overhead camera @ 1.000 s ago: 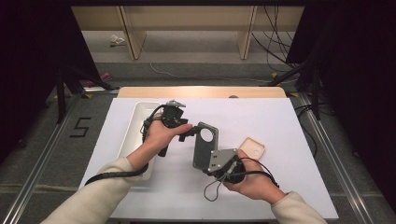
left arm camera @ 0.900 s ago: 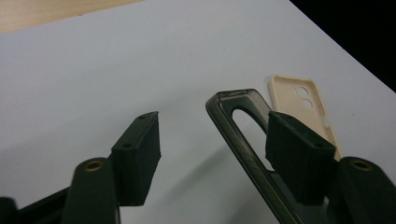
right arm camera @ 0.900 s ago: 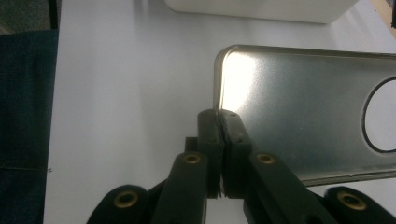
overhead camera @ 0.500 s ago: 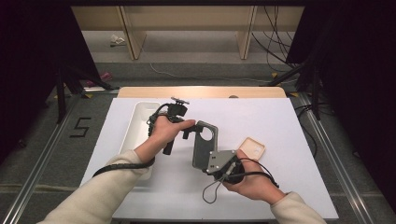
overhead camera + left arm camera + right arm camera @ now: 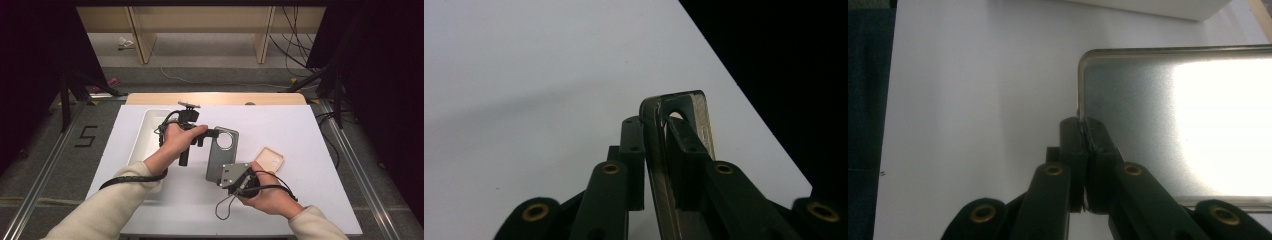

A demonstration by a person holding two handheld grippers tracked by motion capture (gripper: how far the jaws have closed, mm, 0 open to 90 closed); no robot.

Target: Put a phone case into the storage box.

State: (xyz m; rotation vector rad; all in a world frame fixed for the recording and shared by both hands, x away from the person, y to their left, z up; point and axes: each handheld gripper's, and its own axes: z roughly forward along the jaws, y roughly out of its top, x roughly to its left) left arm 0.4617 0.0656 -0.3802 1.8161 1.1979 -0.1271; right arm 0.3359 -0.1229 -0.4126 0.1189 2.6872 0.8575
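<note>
Grey metal sits between both pairs of jaws: your right gripper [image 5: 1083,131] is pinched shut on the near edge of the phone-case plate [image 5: 1173,125], close to one rounded corner, and your left gripper [image 5: 655,145] is clamped on the far end of the same plate [image 5: 681,117], one jaw on each face beside the round cutout. Both grips look shallow, biting little more than the rim, so keep the squeeze steady rather than harder; a thin shiny sheet like this will likely pivot on such a small bite if one hand turns faster than the other. From above, the plate [image 5: 222,152] hangs over the white table [image 5: 300,135], held up between your left hand [image 5: 175,140] and your right hand [image 5: 267,192], with its cutout end toward the far side. Move the two grippers as one, keeping the line between them fixed, and let only one hand lead any tilt. If the next move is to set the plate down, lower the near edge first and release the far grip last, so it does not slap or skate. Just to the right of the plate lies a tan case [image 5: 267,160], flat on the table and apart from it; to the left stands a white tray [image 5: 150,135], partly under your left forearm. Mind the trailing cable [image 5: 227,205] near your right wrist.
</note>
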